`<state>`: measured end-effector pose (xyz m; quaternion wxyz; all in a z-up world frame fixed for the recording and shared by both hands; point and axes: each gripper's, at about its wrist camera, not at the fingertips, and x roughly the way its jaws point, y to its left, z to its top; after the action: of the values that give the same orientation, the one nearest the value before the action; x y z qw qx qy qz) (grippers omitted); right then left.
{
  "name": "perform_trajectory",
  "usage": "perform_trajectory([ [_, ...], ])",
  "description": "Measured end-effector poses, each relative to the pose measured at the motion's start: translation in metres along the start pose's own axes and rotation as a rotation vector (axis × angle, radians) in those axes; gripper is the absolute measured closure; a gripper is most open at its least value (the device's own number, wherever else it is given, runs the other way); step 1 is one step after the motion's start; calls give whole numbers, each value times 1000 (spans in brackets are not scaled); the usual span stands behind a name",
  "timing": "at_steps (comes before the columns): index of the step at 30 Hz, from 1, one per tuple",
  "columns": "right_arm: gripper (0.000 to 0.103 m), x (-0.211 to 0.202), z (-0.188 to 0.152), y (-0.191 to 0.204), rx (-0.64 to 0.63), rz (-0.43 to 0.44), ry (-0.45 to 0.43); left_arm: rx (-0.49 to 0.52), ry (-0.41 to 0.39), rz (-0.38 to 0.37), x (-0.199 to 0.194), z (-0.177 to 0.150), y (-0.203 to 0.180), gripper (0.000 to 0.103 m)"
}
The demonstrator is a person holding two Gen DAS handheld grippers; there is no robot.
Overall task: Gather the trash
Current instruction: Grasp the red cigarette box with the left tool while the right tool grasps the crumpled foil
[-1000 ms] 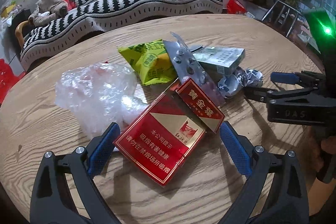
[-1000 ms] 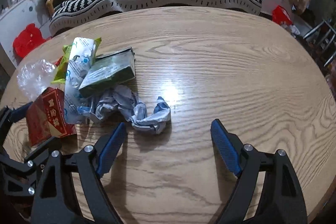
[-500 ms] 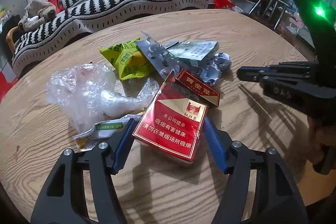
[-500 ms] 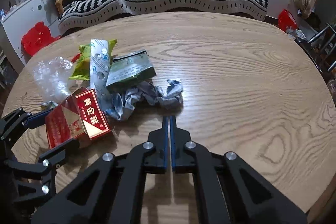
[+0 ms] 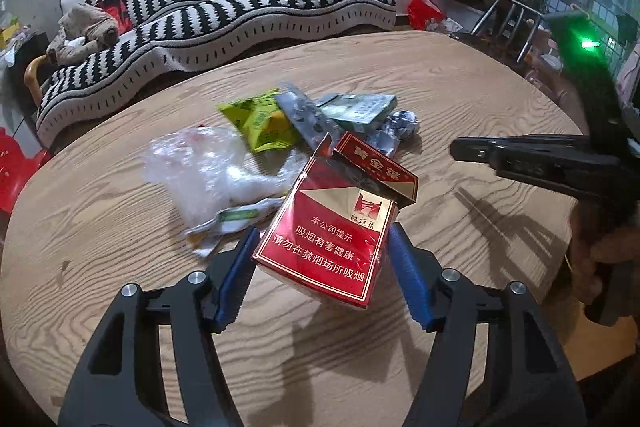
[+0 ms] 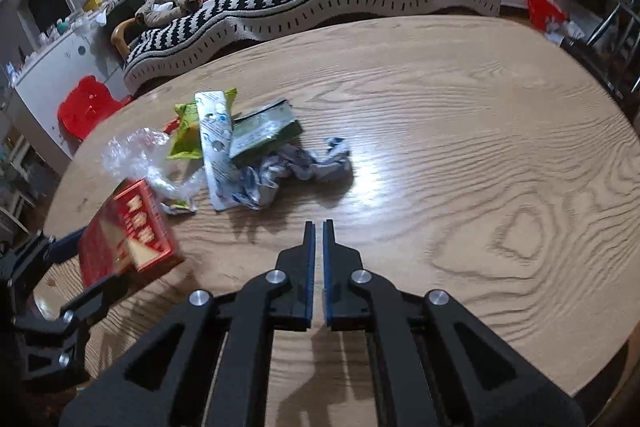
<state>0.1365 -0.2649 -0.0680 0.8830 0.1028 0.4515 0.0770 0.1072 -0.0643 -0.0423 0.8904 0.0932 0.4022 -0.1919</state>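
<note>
Holding the red pack (image 5: 332, 231) between the blue pads (image 5: 240, 279) of my left hand-held gripper (image 5: 324, 277); it sits clamped across its width, flip lid open and pointing away from me, tilted, and to judge by its shadow clear of the tabletop (image 5: 100, 227). The jaws have just been closing onto it.

Left to right, what remains on the tabletop: clear plastic bag (image 5: 200, 167), small white-green wrapper (image 5: 236, 219) just beside it, yellow-green snack bag (image 5: 260, 121), blister strip (image 5: 308, 119) lying over that bag, green packet (image 5: 360, 107), crumpled foil (image 5: 396, 131). All lie in one loose heap, touching or overlapping.

My right hand-held gripper (image 6: 316, 227) is clenched on nothing, fingers together, hovering near the heap's right side.

Notes on doing this step well:
- Keep the squeeze steady; the pack is light card and would likely crush if pressed harder.
- Carry it with the open lid uppermost, so anything inside stays in.
- No bin shows in either view; find it before moving off.
- Right side: jaws must be spread before going for the foil, judged the nearest piece.
</note>
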Motion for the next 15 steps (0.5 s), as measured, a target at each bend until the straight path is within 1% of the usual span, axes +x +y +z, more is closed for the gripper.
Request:
perform_trajectory([
  [2,89,8,4,6,13,24,6,-13,4,1,-5,-5,10,39],
  [3,60,13,6,10,19,28,2,-16,6,9,-6,-6,13,39],
  [4,25,15,8,13,23,24,-15,-18,11,17,-6,-8,18,39],
  [5,19,16,9,17,23,19,-47,-21,16,23,-7,-10,23,39],
  [6,19,19,12,20,22,17,-51,-23,17,26,-7,-12,26,39],
  [9,38,31,19,22,62,28,-42,-33,14,32,-10,-15,37,39],
  [11,42,39,22,21,90,39,-34,-41,12,34,-11,-16,44,39],
  [12,46,43,24,20,103,43,-33,-43,11,34,-12,-16,46,39],
  [15,49,52,27,20,123,53,-28,-48,6,38,-13,-17,51,39],
])
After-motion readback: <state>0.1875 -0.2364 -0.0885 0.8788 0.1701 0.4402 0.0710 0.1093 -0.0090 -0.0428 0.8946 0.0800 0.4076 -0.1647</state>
